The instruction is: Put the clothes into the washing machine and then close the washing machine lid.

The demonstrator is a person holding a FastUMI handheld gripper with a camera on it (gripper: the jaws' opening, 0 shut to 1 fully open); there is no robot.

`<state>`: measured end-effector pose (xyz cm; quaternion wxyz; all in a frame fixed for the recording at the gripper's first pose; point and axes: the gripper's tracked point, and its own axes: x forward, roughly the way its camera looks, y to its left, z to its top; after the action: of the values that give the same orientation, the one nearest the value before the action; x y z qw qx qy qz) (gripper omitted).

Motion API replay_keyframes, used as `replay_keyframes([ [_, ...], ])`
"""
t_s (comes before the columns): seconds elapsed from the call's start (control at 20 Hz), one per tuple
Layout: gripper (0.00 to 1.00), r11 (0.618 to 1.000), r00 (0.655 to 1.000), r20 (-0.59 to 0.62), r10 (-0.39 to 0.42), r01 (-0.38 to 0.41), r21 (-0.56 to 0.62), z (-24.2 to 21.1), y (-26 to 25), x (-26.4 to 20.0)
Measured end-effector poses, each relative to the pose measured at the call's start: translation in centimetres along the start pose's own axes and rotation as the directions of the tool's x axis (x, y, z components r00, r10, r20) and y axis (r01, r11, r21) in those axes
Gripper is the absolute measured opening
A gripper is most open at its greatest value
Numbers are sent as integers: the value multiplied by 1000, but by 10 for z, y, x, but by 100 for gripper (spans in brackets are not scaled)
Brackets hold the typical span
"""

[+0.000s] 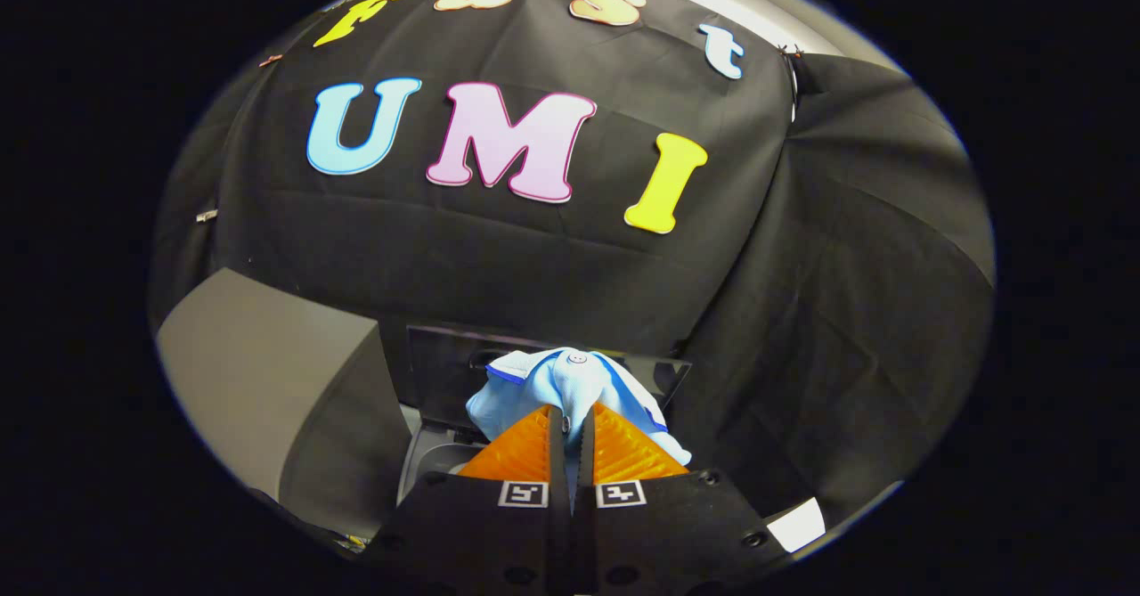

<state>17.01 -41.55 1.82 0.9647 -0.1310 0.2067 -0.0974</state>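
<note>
A light blue garment point(570, 387) with a white button and darker blue trim is pinched between the fingers of my gripper point(570, 420), which is shut on it. The cloth bunches up over and ahead of the fingertips and drapes down to the right. Just beyond and below it stands the washing machine point(427, 462), its dark lid point(445, 369) raised upright behind the garment. The grey rim of the machine's opening shows to the left of the fingers. The garment hangs above that opening.
A grey box-like surface point(267, 382) slopes down on the left of the machine. Black cloth point(846, 311) walls the booth behind and to the right. A small white patch point(797, 525) lies low on the right.
</note>
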Motion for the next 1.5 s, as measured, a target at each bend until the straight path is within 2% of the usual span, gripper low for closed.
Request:
replay_keyframes([
  [0.4,5,997,986,-168,2,-15,-77,-106,23,72],
  [0.7,5,995,952,-307,6,-38,-96,-186,42,113],
  [0.85,5,995,923,-384,9,-46,-86,-221,47,127],
  [1.15,5,991,845,-532,47,-105,-80,-288,66,147],
  [1.35,5,991,819,-570,66,-120,-58,-309,74,152],
  [1.5,5,993,796,-597,95,-118,0,-320,77,156],
])
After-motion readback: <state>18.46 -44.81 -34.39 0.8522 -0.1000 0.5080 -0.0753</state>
